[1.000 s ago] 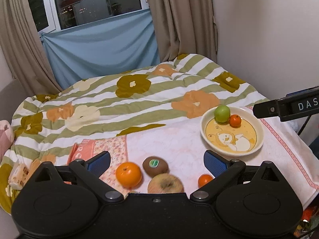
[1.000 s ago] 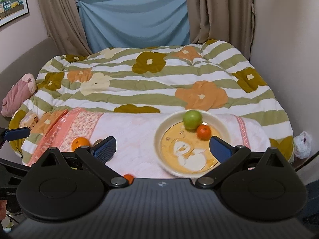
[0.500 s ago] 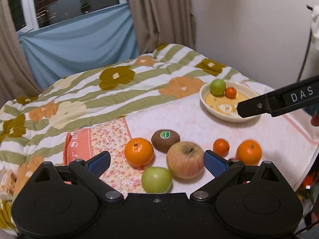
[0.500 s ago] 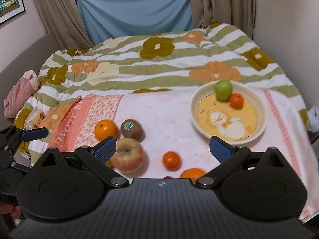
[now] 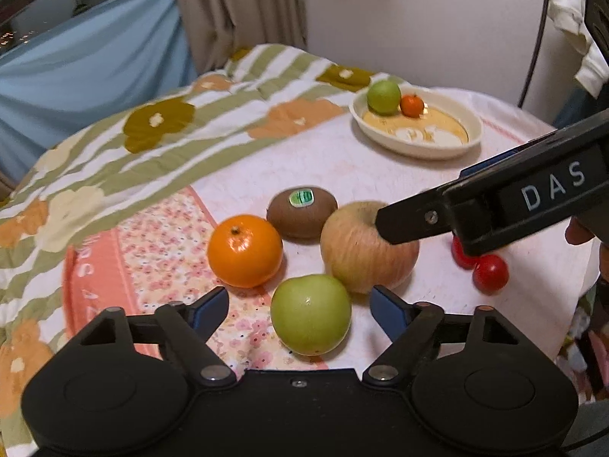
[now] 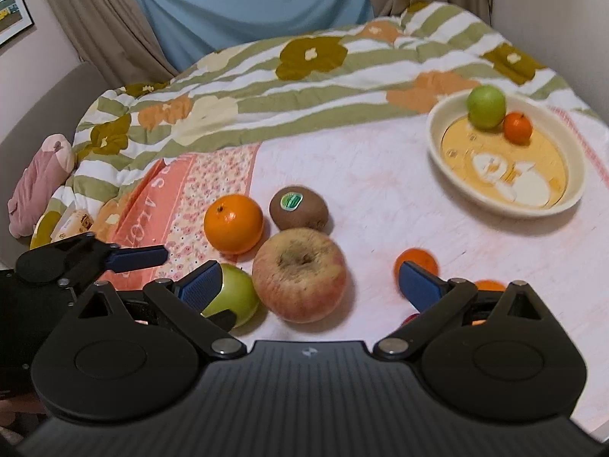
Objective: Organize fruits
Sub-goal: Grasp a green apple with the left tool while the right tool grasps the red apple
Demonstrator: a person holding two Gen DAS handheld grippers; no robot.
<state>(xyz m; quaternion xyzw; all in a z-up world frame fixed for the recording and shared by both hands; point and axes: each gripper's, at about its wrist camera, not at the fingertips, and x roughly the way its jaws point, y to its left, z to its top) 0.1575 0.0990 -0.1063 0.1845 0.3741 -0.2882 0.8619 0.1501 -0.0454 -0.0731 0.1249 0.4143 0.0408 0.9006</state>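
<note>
Having dropped from a far view toward the near fruit, the spread left gripper (image 5: 300, 310) now flanks the green apple (image 5: 311, 314) and the spread right gripper (image 6: 308, 278) the red apple (image 6: 299, 274), readying transfers to the far-right bowl (image 6: 571, 198).

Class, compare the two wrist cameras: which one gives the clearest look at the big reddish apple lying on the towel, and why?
The right wrist view: the reddish apple shows whole, its brown stem hollow facing the camera, between the open fingers. In the left wrist view the right gripper's finger crosses in front and hides the apple's upper right part.
</note>
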